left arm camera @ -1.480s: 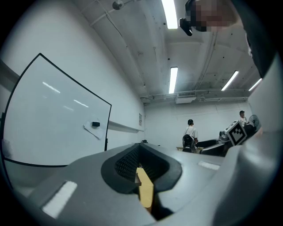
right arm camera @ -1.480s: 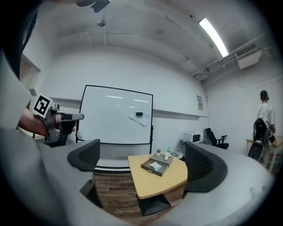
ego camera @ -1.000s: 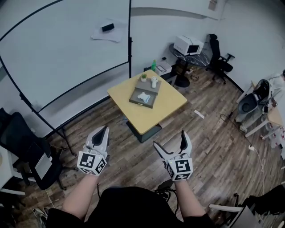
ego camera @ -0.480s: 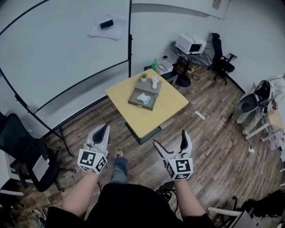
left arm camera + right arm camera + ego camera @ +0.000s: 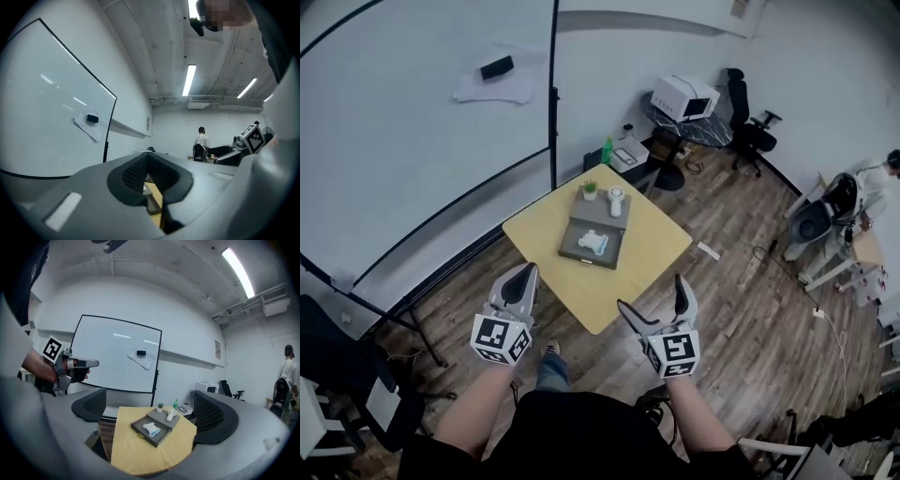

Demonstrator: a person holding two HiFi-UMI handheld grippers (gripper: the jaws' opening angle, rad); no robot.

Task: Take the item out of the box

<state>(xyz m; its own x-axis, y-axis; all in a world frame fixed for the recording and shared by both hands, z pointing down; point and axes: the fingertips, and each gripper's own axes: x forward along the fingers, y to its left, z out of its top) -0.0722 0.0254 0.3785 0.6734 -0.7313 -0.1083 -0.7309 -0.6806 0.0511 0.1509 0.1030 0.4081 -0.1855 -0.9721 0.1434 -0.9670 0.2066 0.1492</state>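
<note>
A grey open box [image 5: 579, 253] lies on the yellow table [image 5: 628, 267], and in it rests a white and pale-blue item [image 5: 592, 244]. The right gripper view shows the same box [image 5: 161, 436] and item [image 5: 151, 429] straight ahead, well beyond the jaws. My left gripper [image 5: 525, 274] hovers shut and empty short of the table's near edge. My right gripper [image 5: 654, 302] is held open beside it, also empty. In the left gripper view the left gripper [image 5: 149, 176] has its pads almost together.
A small potted plant [image 5: 589, 190] and a white object [image 5: 616, 200] stand on the box's far part. A whiteboard [image 5: 412, 141] stands to the left, a side table with an appliance [image 5: 684, 97] and an office chair [image 5: 741, 117] behind. A person [image 5: 201, 140] stands far off.
The table and box have come nearer and lower in the head view, and a foot now shows below. Both grippers keep their pose, left shut and right open.
</note>
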